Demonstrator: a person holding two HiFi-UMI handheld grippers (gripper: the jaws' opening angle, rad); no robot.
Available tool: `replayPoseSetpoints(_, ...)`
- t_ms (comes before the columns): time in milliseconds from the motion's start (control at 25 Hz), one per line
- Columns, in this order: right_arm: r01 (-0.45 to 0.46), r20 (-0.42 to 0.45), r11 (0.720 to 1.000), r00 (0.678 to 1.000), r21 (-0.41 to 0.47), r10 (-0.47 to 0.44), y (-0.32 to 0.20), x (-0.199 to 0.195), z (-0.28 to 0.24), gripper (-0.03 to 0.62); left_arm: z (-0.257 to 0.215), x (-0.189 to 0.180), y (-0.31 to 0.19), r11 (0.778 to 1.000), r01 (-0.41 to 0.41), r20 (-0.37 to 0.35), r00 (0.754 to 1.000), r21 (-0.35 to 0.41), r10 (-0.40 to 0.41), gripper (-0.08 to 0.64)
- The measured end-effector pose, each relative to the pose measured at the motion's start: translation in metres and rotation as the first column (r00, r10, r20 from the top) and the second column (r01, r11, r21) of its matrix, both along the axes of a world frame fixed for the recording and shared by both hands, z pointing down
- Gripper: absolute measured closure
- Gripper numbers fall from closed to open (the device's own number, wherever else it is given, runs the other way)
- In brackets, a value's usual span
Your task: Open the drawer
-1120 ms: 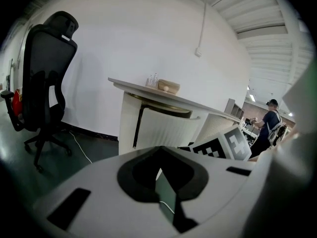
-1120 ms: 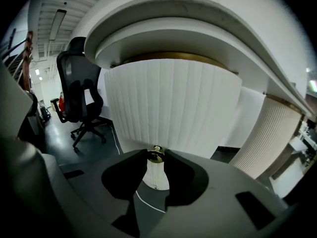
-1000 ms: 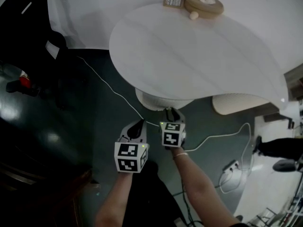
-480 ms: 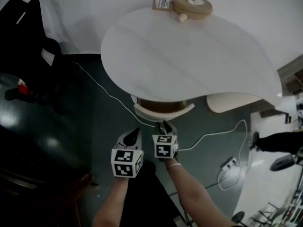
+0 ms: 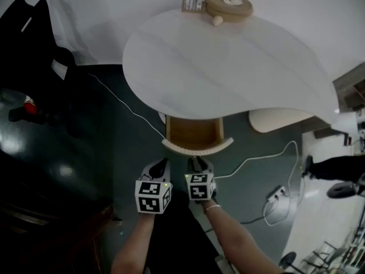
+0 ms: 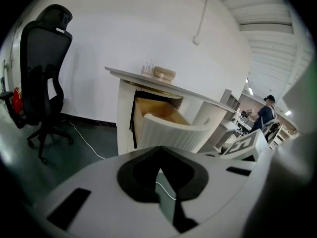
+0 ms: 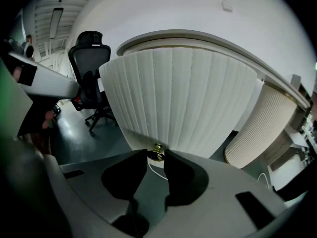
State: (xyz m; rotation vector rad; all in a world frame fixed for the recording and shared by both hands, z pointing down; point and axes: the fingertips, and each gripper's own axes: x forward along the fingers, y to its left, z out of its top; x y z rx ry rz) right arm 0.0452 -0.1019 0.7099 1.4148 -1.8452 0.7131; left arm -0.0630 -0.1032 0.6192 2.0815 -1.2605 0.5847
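Jaws of my right gripper [image 5: 198,162] clamp the brass knob [image 7: 157,152]; drawer [image 5: 194,133] stands open, out from under the white table [image 5: 228,56]. My left gripper [image 6: 159,168] sits just beside, jaws together.

Drawer [image 5: 195,133] ribbed white front, tan wood inside; brass knob [image 7: 156,153].

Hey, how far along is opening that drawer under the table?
Mostly done: the drawer stands pulled well out from under the white table, its wooden inside showing. In hand: the right gripper has its fingers closed on the brass knob; the left gripper is shut and empty. Left: perhaps a little more pull, then letting go.
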Motion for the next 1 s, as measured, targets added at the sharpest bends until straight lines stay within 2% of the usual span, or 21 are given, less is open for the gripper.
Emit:
replayPoseSetpoints(680,0.041,-0.007,0.992,0.999,-0.118,-0.042,0.061,0.0,0.005,0.488,0.011,-0.016,0.042,0.997,0.009,0.037,0.999,-0.077,-0.006,0.557)
replayPoseSetpoints(1000,-0.011,0.006,0.982,1.0,-0.187,0.013,0.071,0.001,0.003,0.492,0.008,-0.023,0.056,0.995,0.018,0.034,0.999,-0.097,-0.015,0.557)
